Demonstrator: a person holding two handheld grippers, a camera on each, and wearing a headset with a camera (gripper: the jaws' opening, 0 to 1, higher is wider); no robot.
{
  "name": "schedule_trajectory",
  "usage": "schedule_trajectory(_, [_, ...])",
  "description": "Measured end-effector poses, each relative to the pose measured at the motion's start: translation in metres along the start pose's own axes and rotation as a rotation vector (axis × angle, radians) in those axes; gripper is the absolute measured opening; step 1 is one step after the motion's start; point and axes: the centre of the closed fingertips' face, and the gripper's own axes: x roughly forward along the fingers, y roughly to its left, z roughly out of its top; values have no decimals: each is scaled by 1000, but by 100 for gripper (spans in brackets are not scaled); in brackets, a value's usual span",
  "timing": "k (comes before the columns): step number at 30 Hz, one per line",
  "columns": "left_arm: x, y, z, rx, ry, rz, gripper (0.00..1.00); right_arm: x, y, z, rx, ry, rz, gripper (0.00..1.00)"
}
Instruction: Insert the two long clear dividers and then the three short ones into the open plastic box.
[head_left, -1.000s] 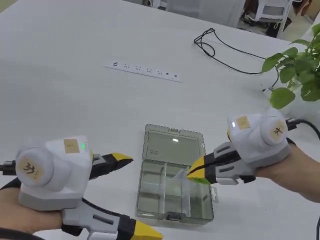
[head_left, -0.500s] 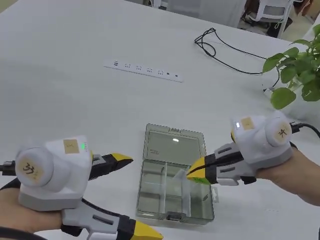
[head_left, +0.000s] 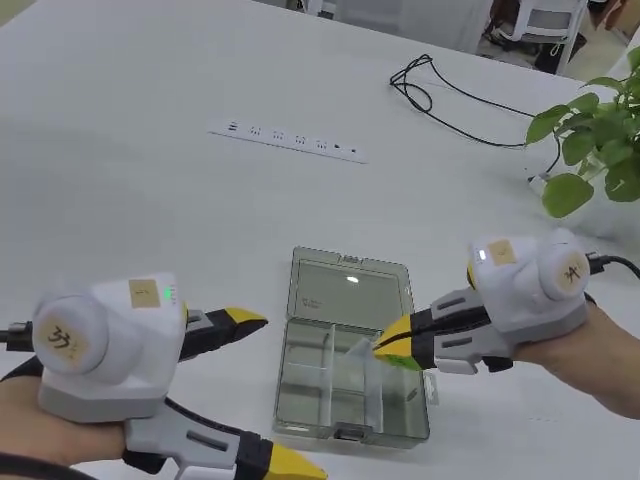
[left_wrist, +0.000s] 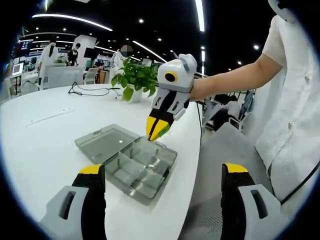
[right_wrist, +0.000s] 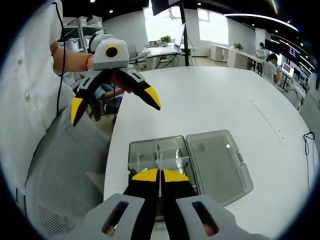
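Observation:
The open clear plastic box (head_left: 312, 372) lies on the white table near its front edge, lid (head_left: 348, 291) folded back flat. Clear dividers stand inside it. My right gripper (head_left: 388, 346) comes in from the right, over the box's right half, shut on a clear divider (head_left: 368, 385) that hangs down into the box. My left gripper (head_left: 270, 392) is held left of the box, open, nothing between its jaws. The left gripper view has the box (left_wrist: 131, 162) ahead and the right gripper (left_wrist: 158, 129) tip-down over it. The right gripper view looks down on the box (right_wrist: 167, 152), with the left gripper (right_wrist: 115, 104) beyond it.
A white power strip (head_left: 290, 141) lies mid-table, a black cable (head_left: 450, 97) at the back right, and a green plant (head_left: 595, 140) at the right edge. A mesh chair (right_wrist: 65, 170) sits by the table's near edge.
The right gripper's body has sunk slightly to the lower right while its tips stay over the box with the divider. The left gripper and box have held still.

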Motion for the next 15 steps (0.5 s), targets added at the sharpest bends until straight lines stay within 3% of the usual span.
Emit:
schedule_trajectory(3, [0,1,-1,0,5,1,99,2,3,2,-18,-8,-3,2])
schedule_trajectory(6, [0,0,-1,-1,4,-1,98,5,7,1,-81,17,4,2])
schedule_trajectory(15, [2,1,-1,2,10,-7,99,8,10,0,-128,32,13,2])
